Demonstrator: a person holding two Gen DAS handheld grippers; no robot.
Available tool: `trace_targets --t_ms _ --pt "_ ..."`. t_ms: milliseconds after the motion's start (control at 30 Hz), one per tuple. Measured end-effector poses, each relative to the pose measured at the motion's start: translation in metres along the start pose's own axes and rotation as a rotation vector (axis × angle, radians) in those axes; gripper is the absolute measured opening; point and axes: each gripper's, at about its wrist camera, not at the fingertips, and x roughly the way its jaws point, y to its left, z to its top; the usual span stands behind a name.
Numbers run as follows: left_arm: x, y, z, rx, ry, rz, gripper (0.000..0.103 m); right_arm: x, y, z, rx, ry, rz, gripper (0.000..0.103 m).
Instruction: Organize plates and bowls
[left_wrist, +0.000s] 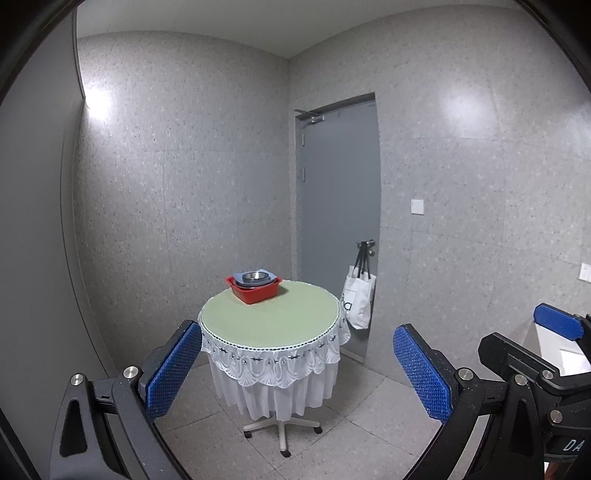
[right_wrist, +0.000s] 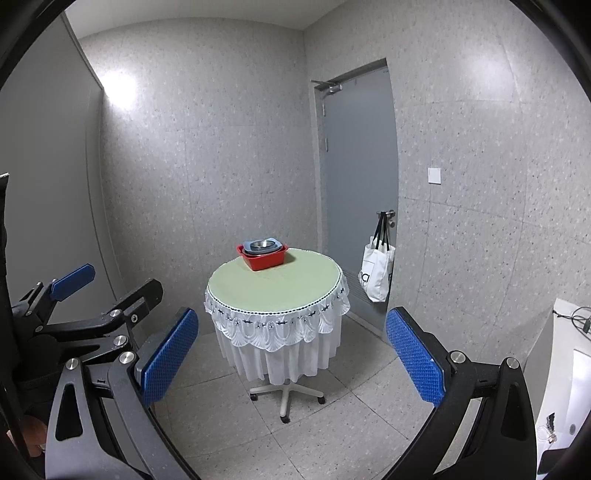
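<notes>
At the far side of the round table with the pale green top and white lace skirt (left_wrist: 273, 325), we see a red square plastic bowl (left_wrist: 255, 291) holding a blue-grey square plate (left_wrist: 242, 277) with a small round metal bowl (left_wrist: 254, 275) nested on top. Our left gripper (left_wrist: 295, 363) and right gripper (right_wrist: 291, 349) both hang well short of the table, blue pads wide apart, holding nothing. A white tote bag (left_wrist: 357, 301) hangs from the grey door's handle.

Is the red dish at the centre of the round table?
No: the red dish, with the nested dishes in it, stands near the far edge of the round table.
</notes>
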Motion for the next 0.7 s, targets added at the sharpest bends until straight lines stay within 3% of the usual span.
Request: trace_targets --t_ms 700 --pt "0.038 0.01 -0.001 0.005 0.003 0.0 0.103 0.009 -0.004 0.002 0.006 0.001 0.002 0.103"
